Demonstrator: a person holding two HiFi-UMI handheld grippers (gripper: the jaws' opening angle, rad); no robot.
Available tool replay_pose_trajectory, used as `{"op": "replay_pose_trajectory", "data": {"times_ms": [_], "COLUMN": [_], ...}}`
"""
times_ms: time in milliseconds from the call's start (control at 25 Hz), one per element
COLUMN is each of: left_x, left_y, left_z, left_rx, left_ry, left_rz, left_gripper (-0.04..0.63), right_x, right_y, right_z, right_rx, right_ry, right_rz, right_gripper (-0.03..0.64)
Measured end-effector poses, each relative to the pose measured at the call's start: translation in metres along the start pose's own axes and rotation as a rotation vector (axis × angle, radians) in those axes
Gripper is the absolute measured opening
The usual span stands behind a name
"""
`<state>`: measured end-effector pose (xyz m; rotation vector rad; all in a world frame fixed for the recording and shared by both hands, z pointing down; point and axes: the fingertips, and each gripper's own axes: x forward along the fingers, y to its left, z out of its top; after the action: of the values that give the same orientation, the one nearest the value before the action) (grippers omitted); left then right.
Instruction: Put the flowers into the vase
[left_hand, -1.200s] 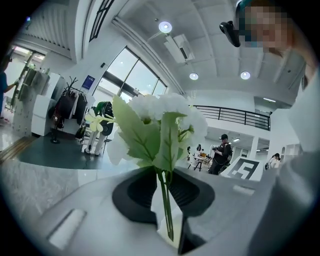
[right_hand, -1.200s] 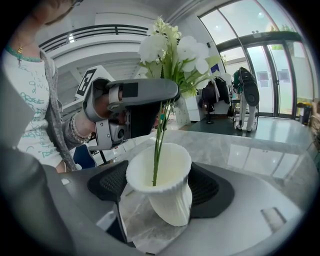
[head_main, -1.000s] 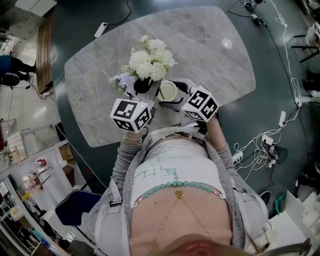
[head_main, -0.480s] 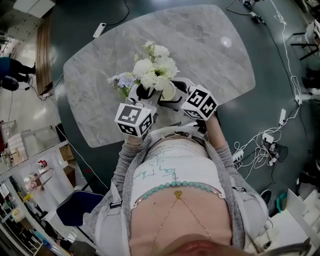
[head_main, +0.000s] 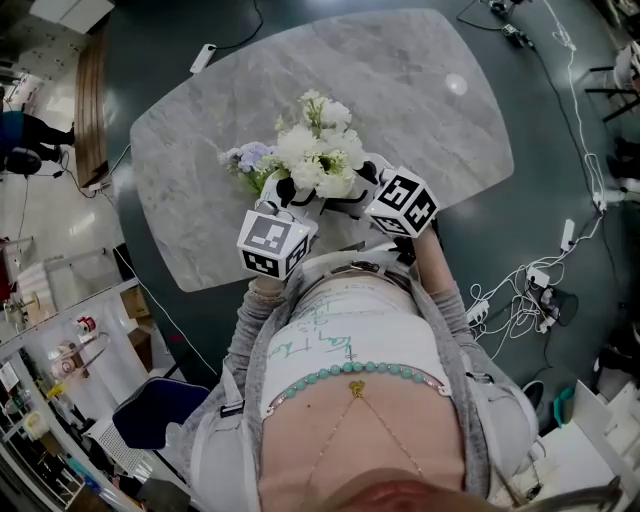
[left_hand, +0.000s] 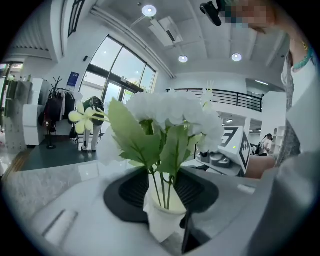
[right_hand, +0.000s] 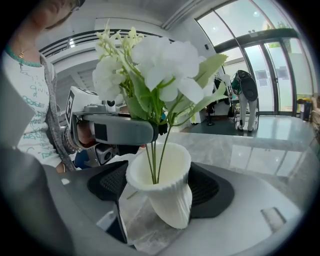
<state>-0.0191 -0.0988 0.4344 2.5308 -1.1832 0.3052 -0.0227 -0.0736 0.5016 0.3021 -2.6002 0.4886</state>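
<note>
Bright, even daylight from tall windows (left_hand: 117, 70); fisheye edges warp and darken.

A grey marble table (head_main: 420, 130) with rounded corners stands on a dark floor (head_main: 530, 170). Near the middle of its near edge a white ribbed vase (right_hand: 167, 195) stands on the marble. Just left of the vase, a small bunch of pale blue flowers (head_main: 248, 157) lies on the top. A bright spot of light (head_main: 456, 85) shows toward the far right corner.
</note>
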Motion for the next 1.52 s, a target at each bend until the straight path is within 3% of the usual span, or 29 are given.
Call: {"op": "replay_pose_trajectory", "data": {"times_ms": [280, 400, 800, 1400, 1520], "left_x": [-0.002, -0.002, -0.003, -0.011, -0.015], "left_y": [0.003, 0.002, 0.002, -0.004, -0.008], "left_z": [-0.017, -0.019, -0.029, -0.041, -0.04], "left_rx": [-0.006, -0.012, -0.011, 0.008, 0.033], "left_ry": [0.101, 0.113, 0.197, 0.27, 0.292], "left_rz": [-0.018, -0.025, -0.079, -0.143, -0.165], "left_gripper": [0.177, 0.183, 0.231, 0.255, 0.255], "right_x": [0.001, -0.004, -0.037, -0.068, -0.075], "right_y": [0.004, 0.004, -0.017, -0.027, -0.028], "right_z": [-0.002, -0.002, -0.003, -0.007, -0.003], "right_rx": [-0.017, -0.02, 0.025, 0.096, 0.108], "right_ry": [0.009, 0.005, -0.034, -0.108, -0.14], "right_rz": [0.027, 0.027, -0.055, -0.126, -0.146], "right_gripper": [0.403, 0.437, 0.434, 0.322, 0.261]}}
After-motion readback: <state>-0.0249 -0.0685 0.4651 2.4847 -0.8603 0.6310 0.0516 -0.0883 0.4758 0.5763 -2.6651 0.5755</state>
